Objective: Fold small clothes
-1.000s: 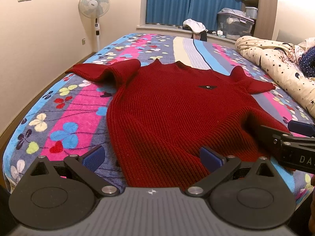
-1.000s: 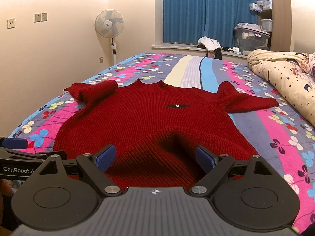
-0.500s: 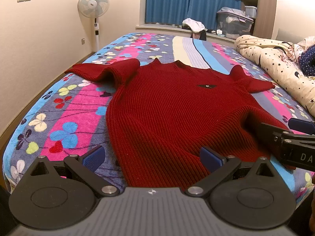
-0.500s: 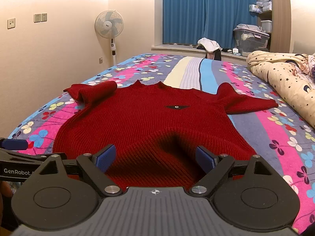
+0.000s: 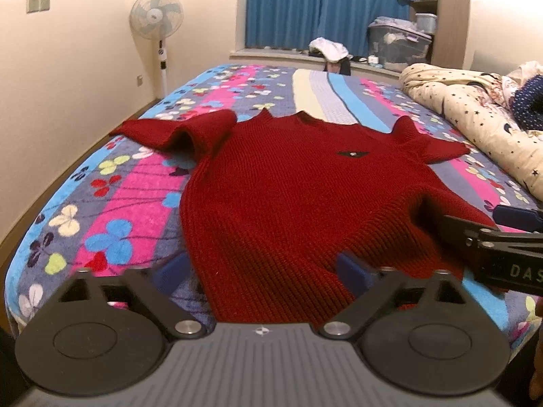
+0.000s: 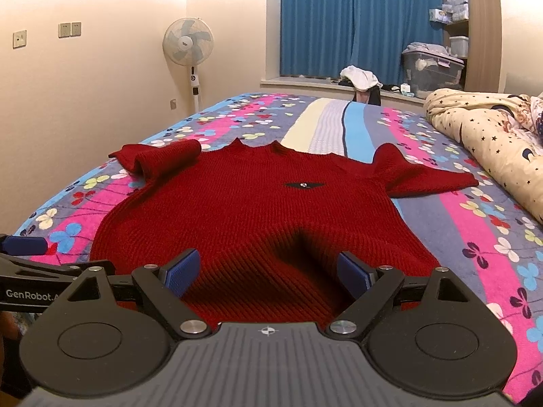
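Red knitted sweater (image 5: 298, 200) lies flat, front up, on the bed (image 5: 112, 203), hem nearest both cameras, neck toward the blue curtain (image 5: 325, 6). Its left sleeve (image 5: 176, 132) is bunched and folded over; its right sleeve (image 5: 431, 142) lies spread outward. Left claw (image 5: 263, 269) is at the hem's left corner, jaws wide but just closing in, hem between them, pads not pressing. Right claw (image 6: 268, 273) stands wide open over the hem's right part, holding nothing. A star-print quilt (image 6: 492, 135) lies alongside on the bed.
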`<state>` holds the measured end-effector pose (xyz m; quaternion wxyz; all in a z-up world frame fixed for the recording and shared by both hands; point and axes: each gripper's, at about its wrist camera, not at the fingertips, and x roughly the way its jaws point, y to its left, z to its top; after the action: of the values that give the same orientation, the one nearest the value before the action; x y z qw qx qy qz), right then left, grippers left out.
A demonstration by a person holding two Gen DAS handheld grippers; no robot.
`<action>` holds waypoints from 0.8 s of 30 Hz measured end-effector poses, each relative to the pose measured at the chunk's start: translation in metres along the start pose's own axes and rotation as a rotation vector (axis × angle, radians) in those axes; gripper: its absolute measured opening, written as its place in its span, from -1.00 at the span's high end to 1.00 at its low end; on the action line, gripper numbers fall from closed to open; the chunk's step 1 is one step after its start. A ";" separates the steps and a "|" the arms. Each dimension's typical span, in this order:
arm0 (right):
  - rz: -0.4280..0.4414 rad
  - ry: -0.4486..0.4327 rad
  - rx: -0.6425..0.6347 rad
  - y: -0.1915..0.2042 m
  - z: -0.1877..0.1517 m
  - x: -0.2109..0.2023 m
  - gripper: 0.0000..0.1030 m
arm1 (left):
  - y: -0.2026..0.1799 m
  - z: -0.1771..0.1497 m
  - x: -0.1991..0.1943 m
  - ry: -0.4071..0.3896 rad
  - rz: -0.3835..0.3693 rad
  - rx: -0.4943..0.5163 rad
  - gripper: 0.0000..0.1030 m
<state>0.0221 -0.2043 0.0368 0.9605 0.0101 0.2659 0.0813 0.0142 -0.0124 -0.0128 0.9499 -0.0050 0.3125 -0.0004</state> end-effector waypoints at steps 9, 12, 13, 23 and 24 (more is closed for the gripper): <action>-0.009 -0.063 0.129 -0.054 0.029 -0.019 -0.11 | 0.050 0.050 -0.002 -0.006 -0.151 0.013 0.14; -0.025 -0.075 0.062 -0.088 0.049 -0.014 -0.09 | 0.069 0.065 0.014 0.038 -0.165 0.080 0.14; -0.026 -0.045 0.031 -0.100 0.055 -0.008 -0.09 | 0.073 0.064 0.023 0.069 -0.173 0.077 0.14; 0.014 0.354 0.109 -0.166 0.013 0.073 -0.28 | 0.090 0.023 0.095 0.370 -0.212 -0.041 -0.02; 0.012 0.368 0.108 -0.165 0.012 0.077 -0.30 | 0.089 0.021 0.099 0.393 -0.220 -0.046 -0.02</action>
<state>0.1188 -0.3540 -0.0024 0.8932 0.0483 0.4411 0.0729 0.1062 0.0769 -0.0559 0.8647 -0.0603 0.4890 -0.0980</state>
